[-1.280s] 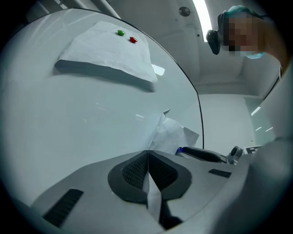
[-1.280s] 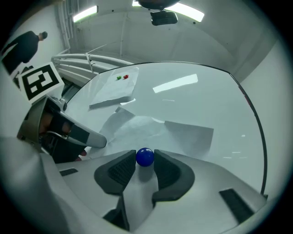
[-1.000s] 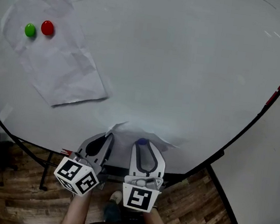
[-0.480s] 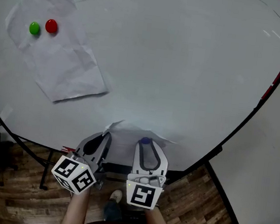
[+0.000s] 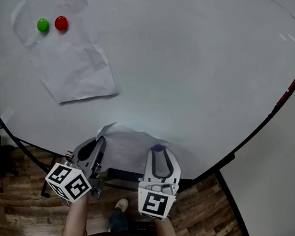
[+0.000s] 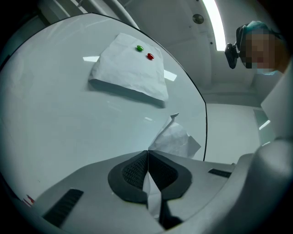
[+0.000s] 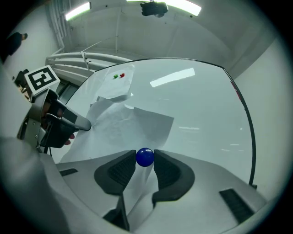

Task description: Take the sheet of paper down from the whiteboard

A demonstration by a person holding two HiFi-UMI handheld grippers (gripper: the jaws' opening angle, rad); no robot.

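jaws closed: left gripper point(image 6: 147, 153) on one sheet point(image 6: 176, 139), right gripper point(image 7: 145, 156) on one blue magnet point(image 7: 145, 157).

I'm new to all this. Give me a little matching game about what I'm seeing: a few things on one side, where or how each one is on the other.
Things:
1. blue magnet
2. left gripper
3. green magnet

Places or states:
A. shut on the edge of the lower sheet of paper
B. on the upper sheet of paper, beside the red magnet
C. between the jaws of the right gripper

Pairs: 1-C, 2-A, 3-B.
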